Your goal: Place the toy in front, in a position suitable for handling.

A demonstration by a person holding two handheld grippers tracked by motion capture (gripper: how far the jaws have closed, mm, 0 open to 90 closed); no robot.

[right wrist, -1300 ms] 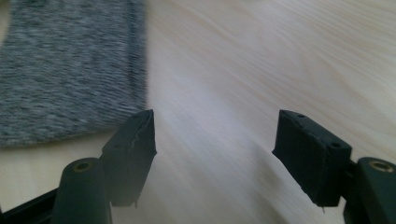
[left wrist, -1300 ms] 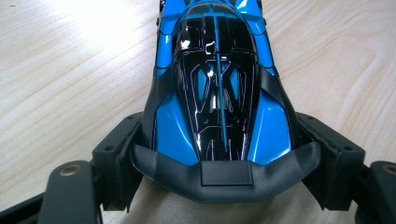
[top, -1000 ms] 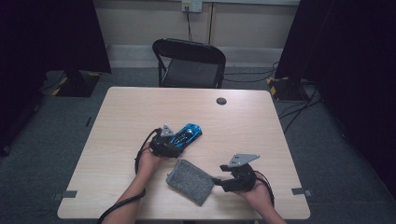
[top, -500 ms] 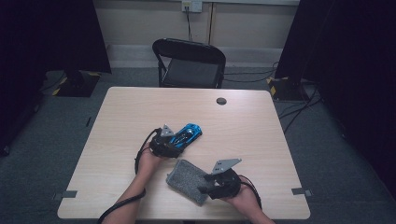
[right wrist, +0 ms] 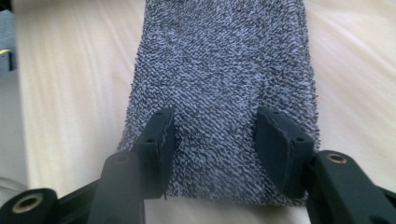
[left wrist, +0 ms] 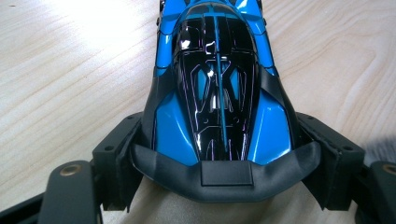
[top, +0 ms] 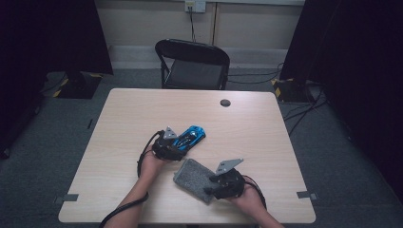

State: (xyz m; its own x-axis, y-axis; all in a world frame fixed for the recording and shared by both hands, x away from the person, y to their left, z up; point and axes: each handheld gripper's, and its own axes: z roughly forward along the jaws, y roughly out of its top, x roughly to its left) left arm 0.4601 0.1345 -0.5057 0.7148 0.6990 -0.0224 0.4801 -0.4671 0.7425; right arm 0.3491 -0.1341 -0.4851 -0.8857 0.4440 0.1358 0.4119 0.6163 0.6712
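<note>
A blue and black toy car [top: 192,137] lies near the middle of the wooden table [top: 266,137]. My left gripper [top: 177,145] is shut on its tail end. In the left gripper view the car [left wrist: 215,84] sits between the jaws, and my left gripper [left wrist: 224,158] presses on both of its flanks. A grey terry cloth [top: 192,175] lies flat in front of the car. My right gripper [top: 209,187] rests on its near right end. Seen from the right gripper view, the fingertips [right wrist: 156,140] of my right gripper [right wrist: 215,140] stand apart on the cloth [right wrist: 219,60]. Its jaws have just been closing, with cloth between them.
A black folding chair [top: 195,66] stands beyond the table's far edge. A small dark round disc [top: 225,102] sits near that edge. Dark curtains hang at both sides of the room. Cables trail from both grippers over the near edge.
My right gripper has moved left and down onto the grey cloth, and its jaws have narrowed. The left gripper and the car have not moved.
</note>
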